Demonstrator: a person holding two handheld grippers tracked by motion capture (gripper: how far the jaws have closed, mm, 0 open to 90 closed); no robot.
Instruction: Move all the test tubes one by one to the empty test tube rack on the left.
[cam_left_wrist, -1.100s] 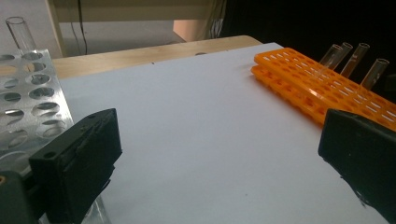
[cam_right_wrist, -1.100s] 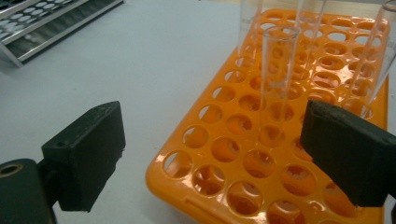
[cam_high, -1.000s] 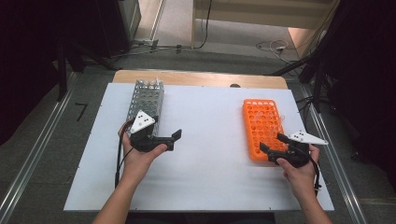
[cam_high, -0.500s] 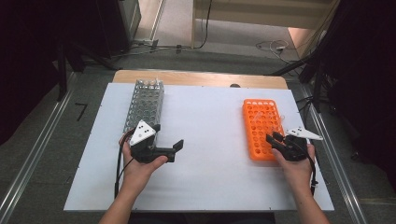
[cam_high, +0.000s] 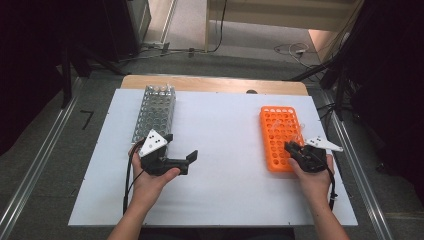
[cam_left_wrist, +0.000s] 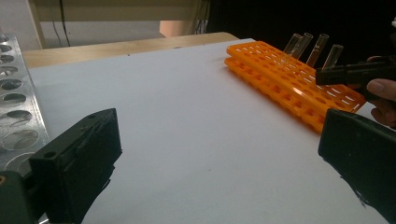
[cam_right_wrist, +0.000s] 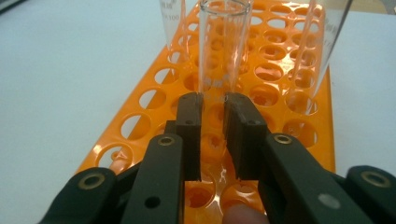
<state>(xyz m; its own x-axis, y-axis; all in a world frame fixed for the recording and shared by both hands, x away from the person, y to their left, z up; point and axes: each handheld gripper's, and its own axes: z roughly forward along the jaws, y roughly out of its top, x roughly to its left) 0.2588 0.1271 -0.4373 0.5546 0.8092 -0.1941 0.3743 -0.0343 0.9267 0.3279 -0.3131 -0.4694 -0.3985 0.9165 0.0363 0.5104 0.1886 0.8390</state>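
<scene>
Both tongs have shifted: the right tongs (cam_right_wrist: 214, 140) have closed in on a glass tube (cam_right_wrist: 222, 46) standing in the orange rack (cam_high: 281, 137) on the counter (cam_high: 220, 200), likely to lift it, while the left tongs (cam_high: 192, 156) drew back, released.

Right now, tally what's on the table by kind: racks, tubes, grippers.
Racks: 2, an orange rack and a metal rack
Glass test tubes: 4, standing in the orange rack
Grippers: 2, the left gripper open over bare table, the right gripper closed on one tube
Total: 8
</scene>
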